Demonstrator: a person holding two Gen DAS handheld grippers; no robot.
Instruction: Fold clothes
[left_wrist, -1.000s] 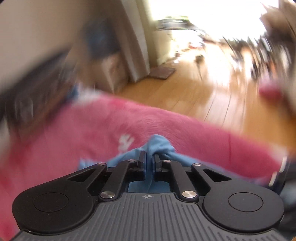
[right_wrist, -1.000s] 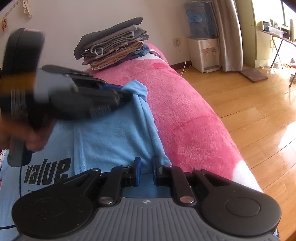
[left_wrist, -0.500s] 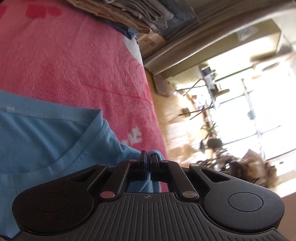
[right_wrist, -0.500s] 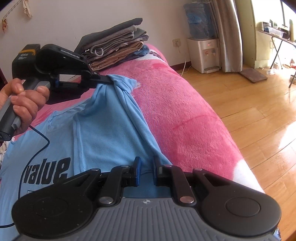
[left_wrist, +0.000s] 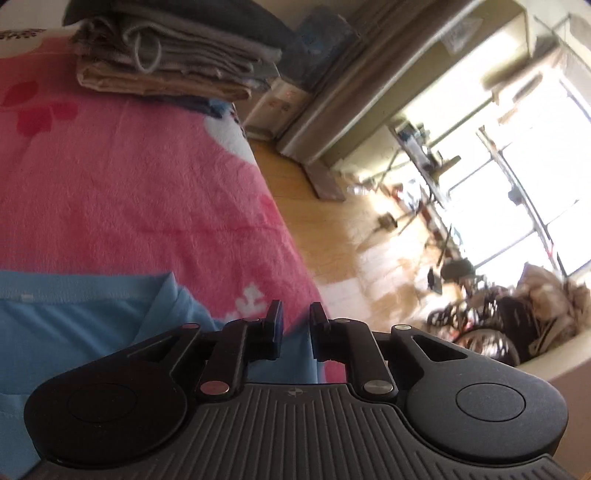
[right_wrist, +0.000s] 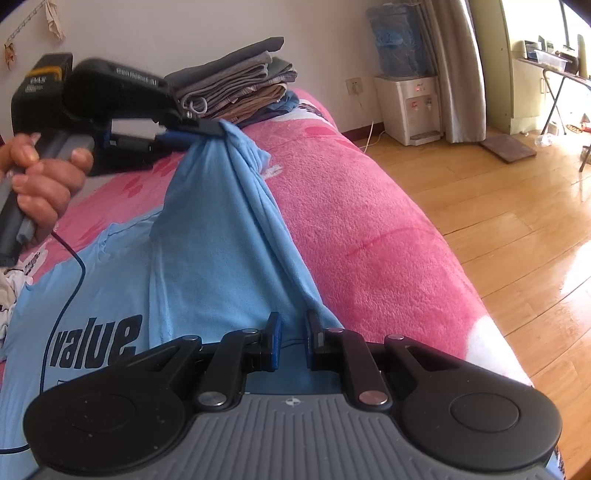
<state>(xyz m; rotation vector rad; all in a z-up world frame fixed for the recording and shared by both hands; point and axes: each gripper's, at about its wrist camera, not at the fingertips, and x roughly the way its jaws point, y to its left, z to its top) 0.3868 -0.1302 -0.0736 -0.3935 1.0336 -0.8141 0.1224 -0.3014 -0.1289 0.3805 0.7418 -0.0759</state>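
A light blue T-shirt (right_wrist: 207, 240) printed "value" lies on the pink blanket (right_wrist: 369, 221), with its right side folded over and stretched into a long strip. My right gripper (right_wrist: 291, 325) is shut on the near end of that strip. At the far end a hand (right_wrist: 40, 184) holds my left gripper (right_wrist: 210, 131), turned on its side, with the shirt's corner draped from its fingertips. In the left wrist view the left gripper (left_wrist: 293, 314) has its jaws opening. A gap shows between the pads, and the blue cloth (left_wrist: 74, 321) lies low between them without being pinched.
A stack of folded clothes (right_wrist: 236, 88) sits at the far end of the blanket, close behind the left gripper. A black cable (right_wrist: 70, 280) trails over the shirt. The blanket's edge drops to a wooden floor (right_wrist: 517, 221) on the right, with a water dispenser (right_wrist: 410, 107) by the wall.
The left gripper carried the shirt corner away toward the folded stack, rolled onto its side, and its jaws have parted. The right gripper has kept still and shut on the cloth.
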